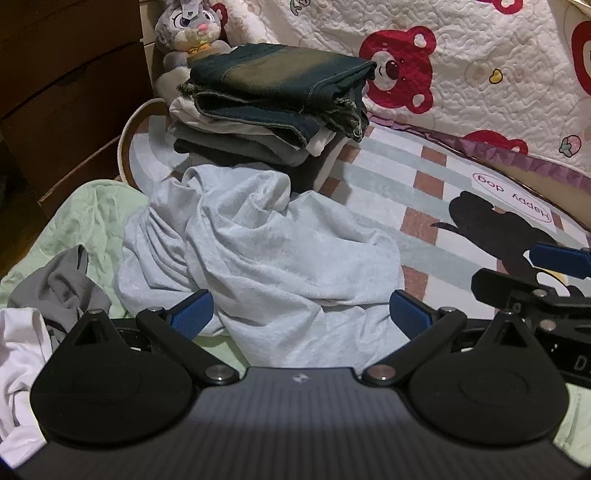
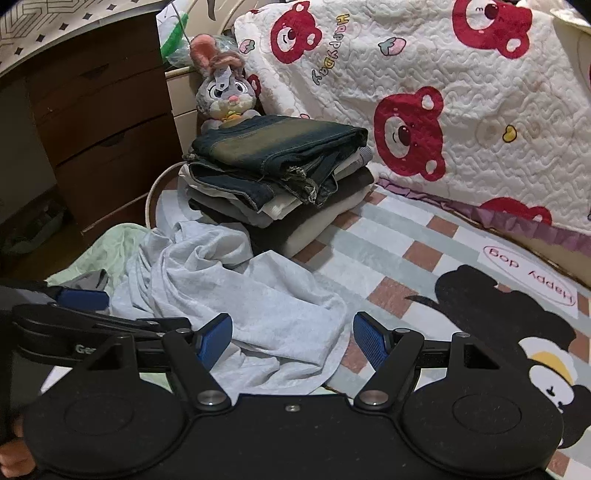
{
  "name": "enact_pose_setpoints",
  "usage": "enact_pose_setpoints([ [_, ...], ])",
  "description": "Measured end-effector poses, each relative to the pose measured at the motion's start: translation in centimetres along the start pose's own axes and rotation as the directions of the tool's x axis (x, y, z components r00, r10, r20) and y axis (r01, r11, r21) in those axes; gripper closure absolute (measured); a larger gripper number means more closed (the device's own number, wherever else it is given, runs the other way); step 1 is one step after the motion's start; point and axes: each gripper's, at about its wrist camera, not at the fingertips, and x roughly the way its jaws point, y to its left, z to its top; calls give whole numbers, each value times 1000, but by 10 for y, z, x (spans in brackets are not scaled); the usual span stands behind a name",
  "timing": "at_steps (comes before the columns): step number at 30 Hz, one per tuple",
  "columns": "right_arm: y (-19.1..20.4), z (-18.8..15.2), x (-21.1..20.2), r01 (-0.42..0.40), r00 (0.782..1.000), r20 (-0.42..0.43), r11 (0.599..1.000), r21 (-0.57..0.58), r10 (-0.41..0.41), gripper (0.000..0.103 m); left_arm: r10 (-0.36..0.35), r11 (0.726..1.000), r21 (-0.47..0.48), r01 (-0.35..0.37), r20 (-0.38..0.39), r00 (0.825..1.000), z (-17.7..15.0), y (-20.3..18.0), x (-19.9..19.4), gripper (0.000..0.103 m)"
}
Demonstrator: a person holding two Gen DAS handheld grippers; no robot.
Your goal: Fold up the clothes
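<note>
Grey garment [image 1: 258, 258] lies crumpled on the bed, straight ahead of both tongs, stack [image 1: 273, 107] behind it. Left tongs [image 1: 301, 314] released, straddling its near edge, nearer; right tongs [image 2: 291, 341] released, over its right hem.

The stack [image 1: 273, 107] hides the lower body of the plush rabbit [image 1: 190, 27], and its lower layers are too bunched to tell apart. The white garment [image 1: 18, 354] runs off the left edge. The left gripper's body covers the near hem of the pale garment [image 1: 258, 254].
</note>
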Motion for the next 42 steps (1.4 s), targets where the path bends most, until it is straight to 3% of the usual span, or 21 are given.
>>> enact_pose_setpoints([
  [22, 0, -2, 3, -10, 1000, 0, 1000, 17, 10, 26, -74, 997, -37, 75, 8, 997, 2, 13, 3, 0],
  [42, 1, -3, 6, -11, 1000, -16, 1000, 13, 11, 26, -53, 997, -51, 53, 1, 999, 1, 18, 7, 0],
])
